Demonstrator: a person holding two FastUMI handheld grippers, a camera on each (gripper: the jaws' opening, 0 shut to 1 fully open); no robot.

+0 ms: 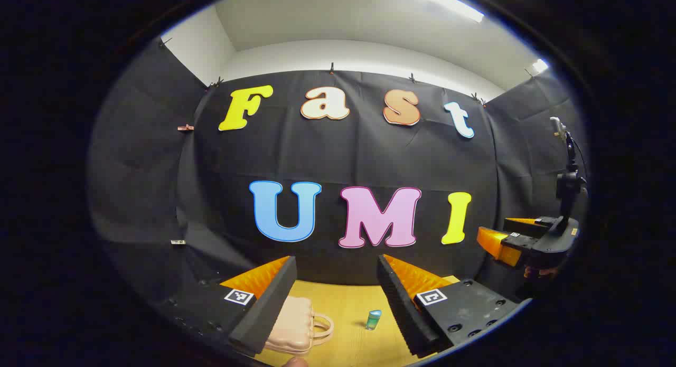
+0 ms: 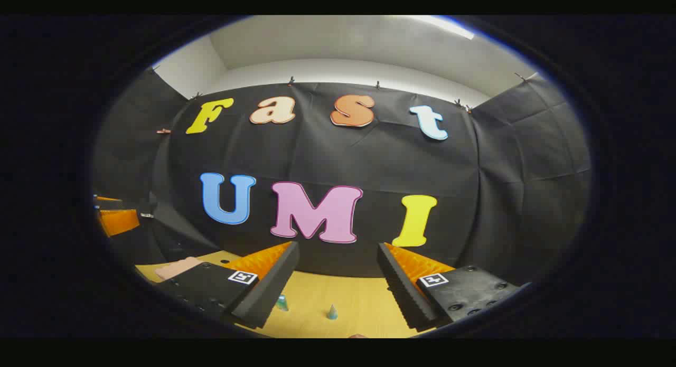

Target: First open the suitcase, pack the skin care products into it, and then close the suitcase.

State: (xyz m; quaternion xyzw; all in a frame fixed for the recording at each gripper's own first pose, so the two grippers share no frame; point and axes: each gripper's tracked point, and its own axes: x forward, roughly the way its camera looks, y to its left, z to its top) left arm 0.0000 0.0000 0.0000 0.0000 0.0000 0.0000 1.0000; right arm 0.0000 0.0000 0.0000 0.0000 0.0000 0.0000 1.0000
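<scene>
suitcase [image 1: 296, 327] sits shut on the bench [image 1: 348, 309], a small bottle [image 1: 373, 320] just beside it; your left gripper [image 1: 338, 298] and right gripper [image 2: 338, 290] hover above, fingers spread and empty, ready for the lid.

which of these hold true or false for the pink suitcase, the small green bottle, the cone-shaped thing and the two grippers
1. The pale pink handled suitcase lies shut on the yellow wooden table. True.
2. The small green bottle stands inside the suitcase. False: it stands on the table beside it.
3. The left gripper is open, holding nothing. True.
4. The right gripper is clamped on the small pale cone-shaped item. False: it is open, and the cone stands free on the table.
</scene>
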